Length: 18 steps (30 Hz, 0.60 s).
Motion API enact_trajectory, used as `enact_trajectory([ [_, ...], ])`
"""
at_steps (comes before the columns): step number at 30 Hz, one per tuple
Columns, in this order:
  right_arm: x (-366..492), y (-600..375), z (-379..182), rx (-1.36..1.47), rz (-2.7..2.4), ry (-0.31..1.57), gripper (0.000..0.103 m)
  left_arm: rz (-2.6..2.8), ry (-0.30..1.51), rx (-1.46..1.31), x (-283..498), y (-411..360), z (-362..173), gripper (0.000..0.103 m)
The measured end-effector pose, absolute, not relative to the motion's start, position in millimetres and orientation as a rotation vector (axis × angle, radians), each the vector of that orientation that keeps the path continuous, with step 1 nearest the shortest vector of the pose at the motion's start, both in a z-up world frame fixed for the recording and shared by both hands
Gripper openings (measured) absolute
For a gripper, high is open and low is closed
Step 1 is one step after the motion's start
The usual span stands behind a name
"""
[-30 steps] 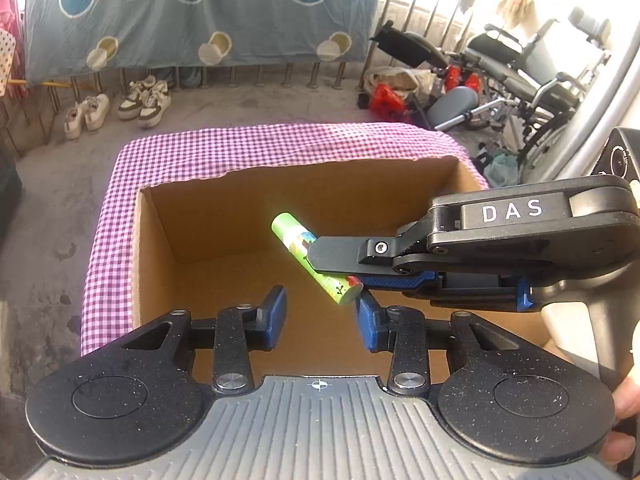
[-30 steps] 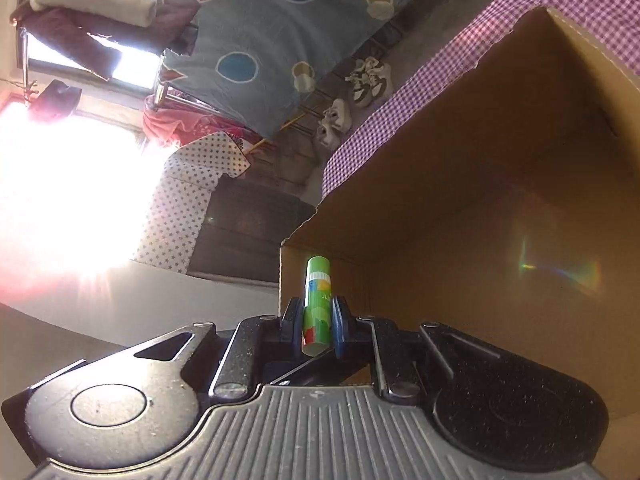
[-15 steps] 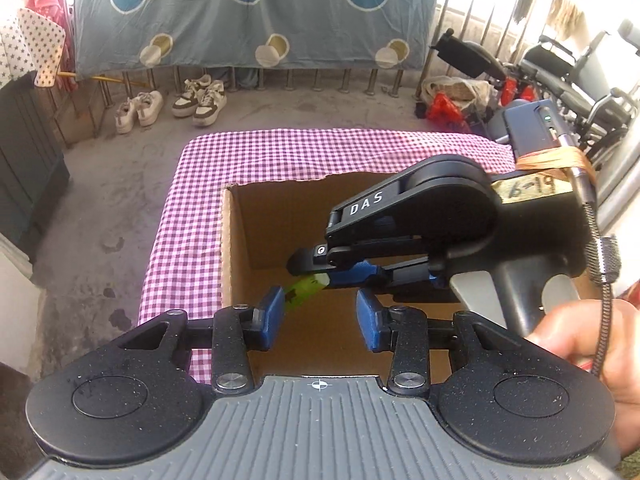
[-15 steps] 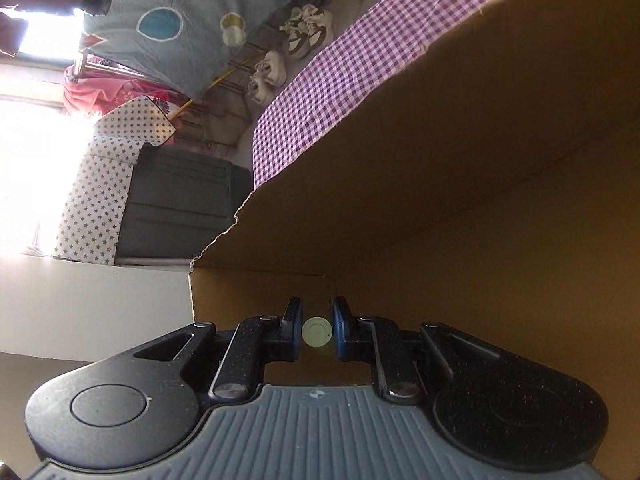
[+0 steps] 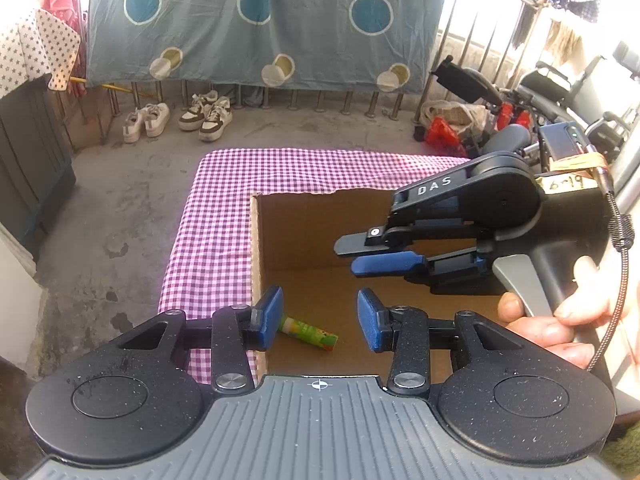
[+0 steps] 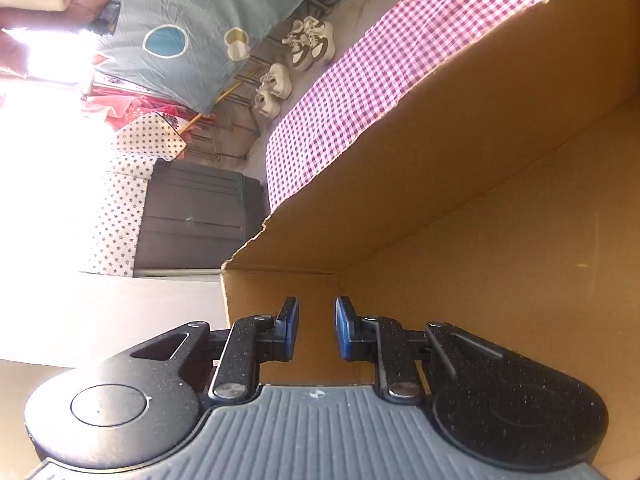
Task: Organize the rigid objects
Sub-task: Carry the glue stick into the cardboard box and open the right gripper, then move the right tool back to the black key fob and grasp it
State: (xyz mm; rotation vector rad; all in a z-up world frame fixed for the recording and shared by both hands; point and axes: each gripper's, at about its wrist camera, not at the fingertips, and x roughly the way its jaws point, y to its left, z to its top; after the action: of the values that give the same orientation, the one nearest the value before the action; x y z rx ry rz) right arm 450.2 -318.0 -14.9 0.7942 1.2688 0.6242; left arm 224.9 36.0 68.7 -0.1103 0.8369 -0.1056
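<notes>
Releasing the green tube [image 5: 308, 330] into the cardboard box [image 5: 304, 236] was the step in hand, and judged from how things lay it was done: the tube rested on its side on the box floor, close against the wall at nine o'clock and partly hidden behind a blue pad of the left gripper [image 5: 318, 314]. To finish it well, the right gripper [image 5: 360, 256] would want to lift out over the rim without brushing the torn cardboard edge or nudging the tube, and any next item would best go down away from that wall, so nothing rolls or stacks.

Earlier frames are given, so it bears saying that the right gripper's jaws had just been opening. In its own wrist view the blue pads [image 6: 290, 326] stood a narrow gap apart with only bare cardboard between them, pinching nothing. From the left wrist view it hung at about two o'clock above the box floor, with a hand [image 5: 560, 320] on its trigger.

The left gripper hovered over the near rim, its jaws moderately spread and empty. The tube sat below and beyond the pads, touching neither.

Purple gingham cloth [image 5: 224, 216] lay under the box.
</notes>
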Motion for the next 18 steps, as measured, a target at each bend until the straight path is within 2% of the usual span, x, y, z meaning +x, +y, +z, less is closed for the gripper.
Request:
enact_trajectory([
  [10, 367.1, -434.6, 42.3, 0.87, 0.807, 1.085, 0.022, -0.152, 0.781, -0.135, 174.3, 32.2, 88.8, 0.043],
  [18, 286.4, -534.8, 38.9, 0.889, 0.814, 0.937, 0.023, -0.283, 0.772, -0.139, 136.9, 6.5, 81.6, 0.046],
])
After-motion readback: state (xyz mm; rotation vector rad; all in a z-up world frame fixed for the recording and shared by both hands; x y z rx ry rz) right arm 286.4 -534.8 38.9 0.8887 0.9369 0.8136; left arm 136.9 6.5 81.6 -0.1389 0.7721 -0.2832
